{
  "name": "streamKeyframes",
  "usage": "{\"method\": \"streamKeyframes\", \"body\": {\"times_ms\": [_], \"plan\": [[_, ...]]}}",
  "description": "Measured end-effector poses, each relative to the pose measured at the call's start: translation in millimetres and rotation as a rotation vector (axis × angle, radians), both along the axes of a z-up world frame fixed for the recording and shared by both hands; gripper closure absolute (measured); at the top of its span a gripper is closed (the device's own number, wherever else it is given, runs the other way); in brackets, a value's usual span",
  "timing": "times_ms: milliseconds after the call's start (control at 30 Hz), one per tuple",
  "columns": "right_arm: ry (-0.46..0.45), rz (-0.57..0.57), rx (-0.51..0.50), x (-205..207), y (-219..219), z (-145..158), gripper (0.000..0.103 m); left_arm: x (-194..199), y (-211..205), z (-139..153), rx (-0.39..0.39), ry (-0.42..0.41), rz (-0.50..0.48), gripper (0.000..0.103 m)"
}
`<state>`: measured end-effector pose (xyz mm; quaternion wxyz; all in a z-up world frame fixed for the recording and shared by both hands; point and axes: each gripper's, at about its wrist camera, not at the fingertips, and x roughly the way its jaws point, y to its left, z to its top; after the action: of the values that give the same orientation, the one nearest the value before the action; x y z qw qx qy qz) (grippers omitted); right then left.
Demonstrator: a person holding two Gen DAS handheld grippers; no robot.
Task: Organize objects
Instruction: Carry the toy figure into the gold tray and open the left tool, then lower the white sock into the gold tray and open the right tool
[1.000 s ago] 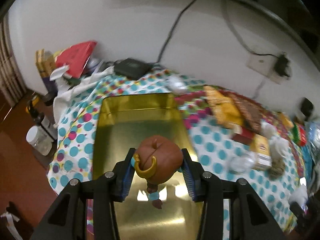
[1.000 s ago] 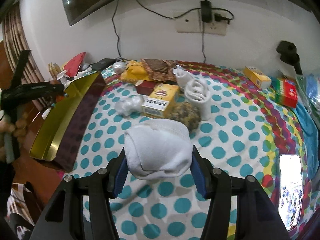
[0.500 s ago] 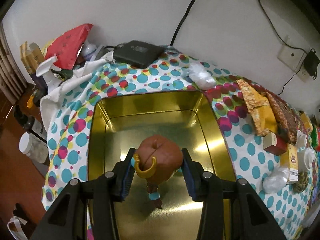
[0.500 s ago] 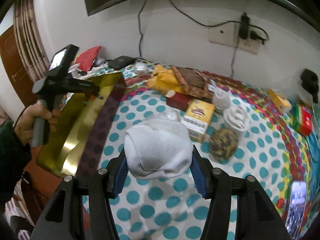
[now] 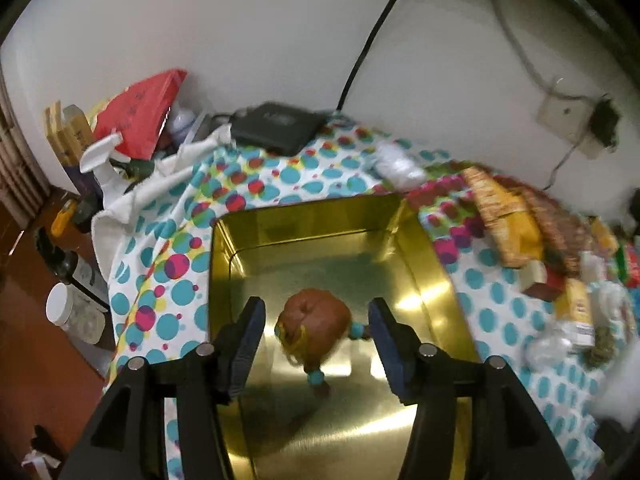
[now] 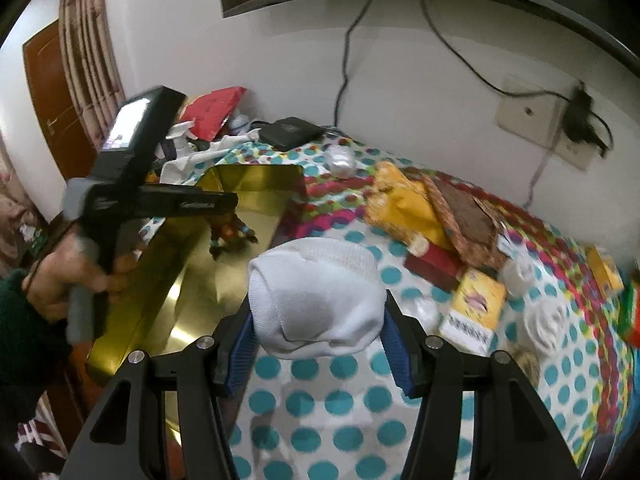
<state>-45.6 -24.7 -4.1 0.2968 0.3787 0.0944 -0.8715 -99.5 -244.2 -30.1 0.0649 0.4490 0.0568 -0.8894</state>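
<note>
Over the shiny gold rectangular metal tin, the left wrist view shows the left tongs with their jaws opening. The small brown round-headed toy figure with turquoise beads sits between the blue pads, clear of both, just above the tin floor. To finish this release well, the jaws should probably spread fully and lift straight away, so that no pad snags the figure's beads and it settles inside the walls. The tin rests on a polka-dot cloth in teal, red and yellow. A black flat box lies against the white wall, and a red bag leans at the far left.

In the right wrist view, the right tongs are clenched on a rolled white sock, carried above the cloth beside the tin's near edge. The person's hand grips the left tool's handle over the tin. The sock likely goes in next, so it should wait until the left tool clears. A yellow carton and snack packets crowd the cloth behind.
</note>
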Motion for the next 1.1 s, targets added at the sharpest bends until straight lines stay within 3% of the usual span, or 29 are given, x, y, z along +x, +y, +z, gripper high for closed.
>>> {"method": "streamKeyframes", "body": {"times_ms": [233,500,867,967,1033,1100], "plan": [[0.015,0.091,0.003,-31,-69,10,0.05,70,-20,39,0.033,0.089,0.055,0.041],[-0.019,0.139,0.055,-63,-136,-4,0.05,122,-30,41,0.06,0.104,0.095,0.041],[-0.116,0.12,0.113,-101,-166,-38,0.049,130,-20,24,0.108,0.072,0.061,0.041],[-0.136,0.129,0.102,-99,-166,-42,0.044,130,-20,19,0.116,0.055,0.075,0.041],[-0.107,0.128,0.092,-90,-160,-37,0.033,131,-19,18,0.116,0.051,0.08,0.041],[-0.076,0.124,0.079,-81,-149,-30,0.03,132,-16,20,0.117,0.055,0.077,0.041]]}}
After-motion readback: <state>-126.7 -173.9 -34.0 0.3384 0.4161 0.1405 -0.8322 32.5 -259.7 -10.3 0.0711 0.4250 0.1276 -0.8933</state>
